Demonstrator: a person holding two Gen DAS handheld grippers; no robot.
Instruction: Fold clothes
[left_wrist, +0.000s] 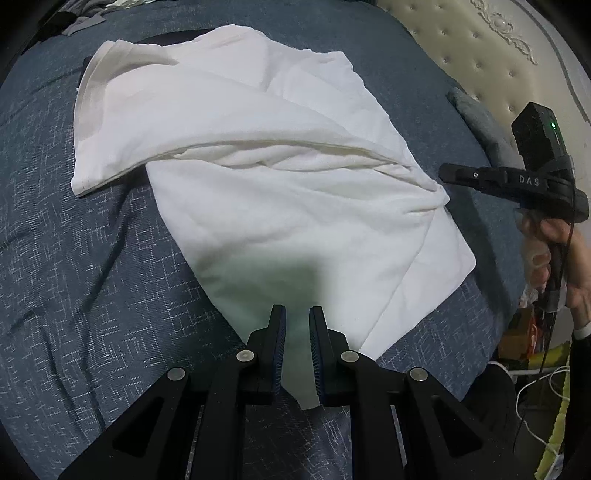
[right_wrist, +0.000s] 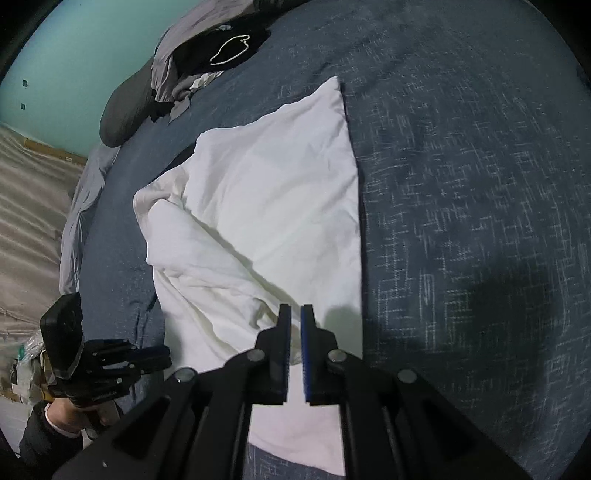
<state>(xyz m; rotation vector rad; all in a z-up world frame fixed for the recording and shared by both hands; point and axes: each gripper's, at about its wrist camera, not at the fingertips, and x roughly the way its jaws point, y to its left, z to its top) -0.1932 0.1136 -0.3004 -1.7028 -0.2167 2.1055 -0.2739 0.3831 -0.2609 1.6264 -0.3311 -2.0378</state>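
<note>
My left gripper (left_wrist: 297, 314) sits at the bottom centre of its own view, jaws drawn in narrow, and a corner of the white T-shirt (left_wrist: 258, 206) runs down between the pads; I read that as a pinch on the hem, though the pads don't look fully pressed from here; my right gripper (right_wrist: 295, 312) at the bottom centre of its view is closed down to a sliver, and the white cloth passes under and between the fingers; whether it truly has fabric I can't say for sure, the tips just hang over the shirt's lower edge; in the left view the right gripper (left_wrist: 458, 173) comes in from the right edge, its tip just beside a bunched twist of cloth, with the hand (left_wrist: 554, 254) on the handle below it.

The T-shirt lies in the middle of the blue bedspread (left_wrist: 74, 277); the sleeve (left_wrist: 99, 122) spreads flat toward the upper left of the left view; one side is thrown over the body in a long diagonal ridge, loose and puckered rather than crisp; in the right view the shirt's right edge (right_wrist: 354, 192) is straight and clean, the left side rumpled.

So I'd call it early to middle: a first lengthwise fold roughly laid, not smoothed; the sleeve tuck, the other side and the crosswise fold look still to do; a pile of dark clothes (right_wrist: 207, 48) waits at the upper left of the right view.
</note>
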